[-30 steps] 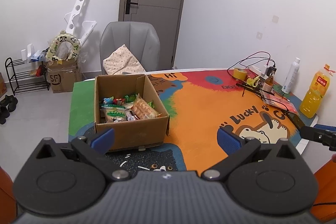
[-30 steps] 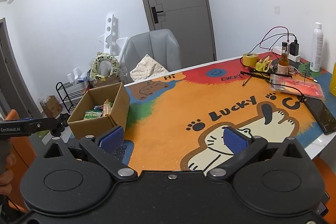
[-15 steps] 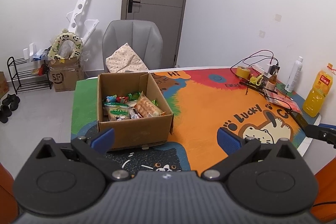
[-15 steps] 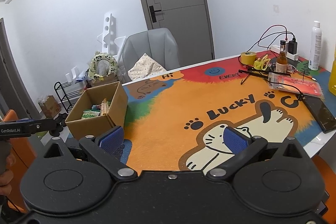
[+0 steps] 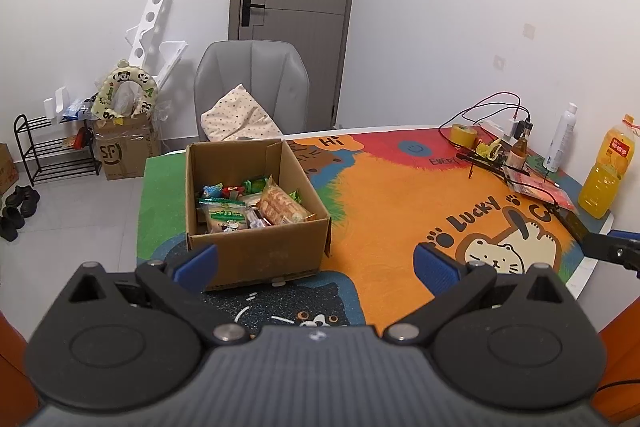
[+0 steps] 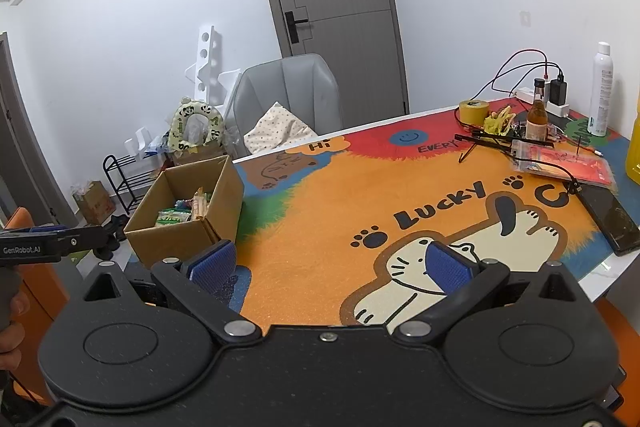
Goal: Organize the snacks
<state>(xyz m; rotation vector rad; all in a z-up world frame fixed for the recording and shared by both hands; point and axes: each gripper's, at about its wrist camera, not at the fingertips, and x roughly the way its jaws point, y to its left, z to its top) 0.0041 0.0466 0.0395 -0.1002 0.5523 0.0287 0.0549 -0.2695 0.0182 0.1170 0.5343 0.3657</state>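
Observation:
An open cardboard box (image 5: 260, 251) stands on the left part of the colourful table mat (image 5: 400, 211). Several snack packets (image 5: 256, 207) lie inside it. The box also shows in the right wrist view (image 6: 176, 239), with the snacks (image 6: 188, 211) partly hidden by its wall. My left gripper (image 5: 316, 263) is open and empty, held back above the near table edge, just in front of the box. My right gripper (image 6: 328, 263) is open and empty above the mat's cat picture, to the right of the box.
A yellow tape roll (image 6: 474, 111), cables, a small brown bottle (image 6: 537, 117), a white spray can (image 6: 601, 89), a red packet (image 6: 568, 163) and a phone (image 6: 608, 215) crowd the table's right side. An orange juice bottle (image 5: 604, 175) stands at the right edge. A grey chair (image 5: 252, 87) stands behind the table.
Both grippers have drawn back and risen a little, so the box and table look slightly farther off. Both stay open and empty.

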